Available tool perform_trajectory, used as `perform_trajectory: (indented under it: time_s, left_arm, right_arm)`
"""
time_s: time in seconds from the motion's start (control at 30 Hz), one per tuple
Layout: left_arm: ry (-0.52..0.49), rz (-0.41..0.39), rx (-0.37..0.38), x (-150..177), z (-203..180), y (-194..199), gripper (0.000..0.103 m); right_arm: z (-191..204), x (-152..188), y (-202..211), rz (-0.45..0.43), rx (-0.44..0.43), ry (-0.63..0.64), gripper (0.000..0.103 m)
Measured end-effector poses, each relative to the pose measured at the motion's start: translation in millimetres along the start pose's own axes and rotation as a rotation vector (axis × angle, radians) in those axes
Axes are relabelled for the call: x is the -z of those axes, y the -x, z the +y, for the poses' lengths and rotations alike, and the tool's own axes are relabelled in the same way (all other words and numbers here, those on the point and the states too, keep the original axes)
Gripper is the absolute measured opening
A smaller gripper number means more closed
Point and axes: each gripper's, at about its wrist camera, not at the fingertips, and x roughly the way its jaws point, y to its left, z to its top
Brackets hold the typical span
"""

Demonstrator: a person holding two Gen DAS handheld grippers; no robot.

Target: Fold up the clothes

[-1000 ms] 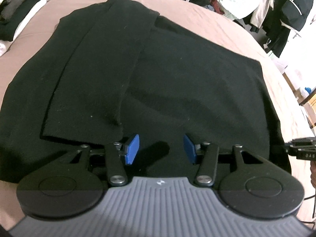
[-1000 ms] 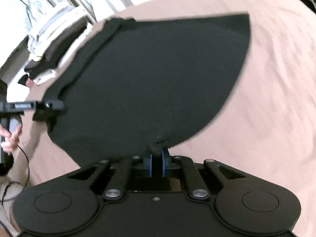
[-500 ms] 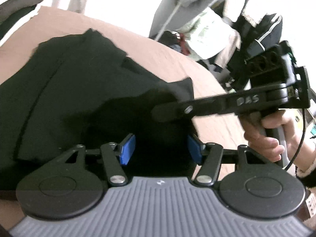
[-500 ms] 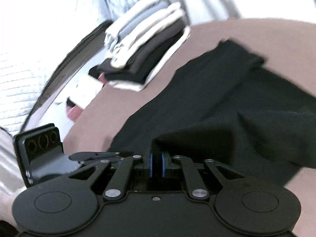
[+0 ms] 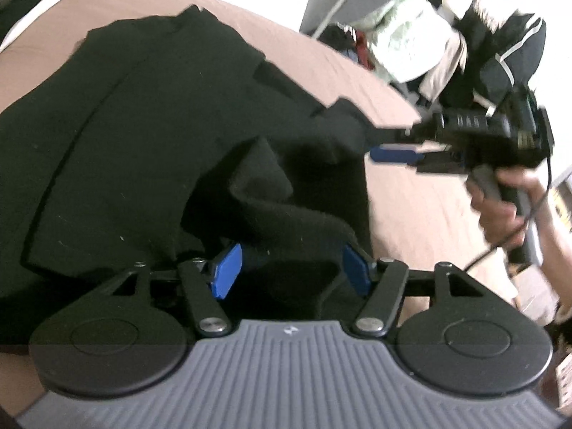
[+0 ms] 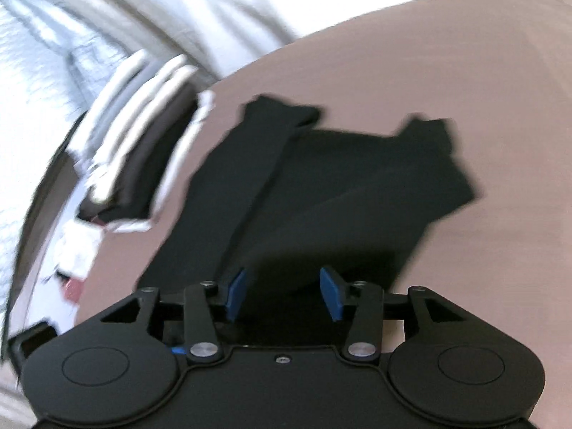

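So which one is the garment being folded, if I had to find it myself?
Start at the big tan bed. Beside the neat stack of folded clothes at its edge lies the black garment, spread loosely across the middle. It alone is half folded, one side flipped over itself, right before both open grippers.

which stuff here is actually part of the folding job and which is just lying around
Part of the job:
- black knit garment spread on the bed
- left gripper, open
- right gripper, open

Lying about:
- stack of folded white and dark clothes
- heap of clothes and bags
- tan bedsheet
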Motion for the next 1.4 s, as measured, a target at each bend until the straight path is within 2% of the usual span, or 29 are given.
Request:
perform_trajectory:
  time_s: [0.1, 0.2, 0.3, 0.37, 0.4, 0.43, 0.5, 0.57, 0.6, 0.63, 0.73, 0.9, 1.03, 1.17, 1.23, 1.3, 1.4]
  left_arm:
    - [-0.107, -0.013, -0.031, 6.0, -11.8, -7.7, 0.072]
    - [-0.232, 0.008, -0.091, 11.9, -23.4, -24.2, 0.073]
    - [-0.190, -0.022, -0.091, 8.9, -18.4, -30.0, 0.070]
    - [-0.178, -0.050, -0.082, 7.8, -14.7, -29.0, 0.049]
    - [-0.183, -0.049, -0.089, 7.1, -15.0, -28.7, 0.025]
    - [-0.188, -0.049, -0.096, 6.3, -15.3, -28.4, 0.017]
    - [-0.197, -0.047, -0.111, 4.8, -15.9, -27.9, 0.010]
    - [-0.207, -0.046, -0.126, 3.3, -16.5, -27.3, 0.010]
    - [-0.200, -0.047, -0.135, 2.9, -16.1, -26.4, 0.009]
    - [-0.186, -0.049, -0.143, 2.7, -15.2, -25.3, 0.009]
    - [-0.134, -0.085, -0.158, 1.8, -10.9, -10.7, 0.009]
    - [-0.039, -0.183, -0.171, -0.7, -1.6, 29.1, 0.005]
    - [0.038, -0.261, -0.182, -2.7, 5.9, 60.8, 0.003]
    - [0.115, -0.335, -0.193, -3.2, 13.7, 89.9, 0.003]
    - [0.140, -0.364, -0.226, 0.2, 18.9, 97.2, 0.003]
    - [0.130, -0.401, -0.298, 3.6, 20.1, 105.4, 0.003]
    - [0.182, -0.458, -0.319, 12.8, 29.6, 127.2, 0.003]
  right_arm:
    - [-26.9, -3.9, 6.3, -0.039, 0.035, -0.079, 0.054]
    - [-45.2, 0.9, 6.5, -0.069, 0.059, -0.134, 0.054]
    - [-57.3, 1.2, -6.0, -0.101, 0.107, -0.147, 0.054]
    - [-69.0, -3.5, -12.6, -0.136, 0.146, -0.154, 0.054]
    - [-73.1, -6.9, -15.5, -0.167, 0.152, -0.172, 0.056]
    - [-76.9, -10.3, -18.5, -0.200, 0.156, -0.191, 0.056]
    - [-81.4, -16.3, -19.7, -0.274, 0.151, -0.206, 0.056]
    - [-77.4, -21.3, -18.6, -0.322, 0.163, -0.165, 0.036]
    - [-74.1, -23.4, -17.3, -0.339, 0.174, -0.144, 0.015]
    - [-70.7, -25.5, -16.1, -0.357, 0.186, -0.123, 0.013]
    - [-58.9, -30.0, -10.9, -0.386, 0.194, -0.083, 0.009]
    - [-31.6, -44.8, -3.0, -0.378, 0.178, 0.023, 0.009]
    - [-10.3, -70.8, 6.4, -0.355, 0.167, 0.076, 0.009]
    - [18.8, -101.0, 1.9, -0.362, 0.215, 0.106, 0.009]
    - [35.7, -119.7, -12.1, -0.342, 0.228, 0.126, 0.009]
    - [55.2, -138.5, -27.6, -0.317, 0.228, 0.147, 0.009]
    - [87.7, -158.1, -44.9, -0.291, 0.185, 0.211, 0.009]
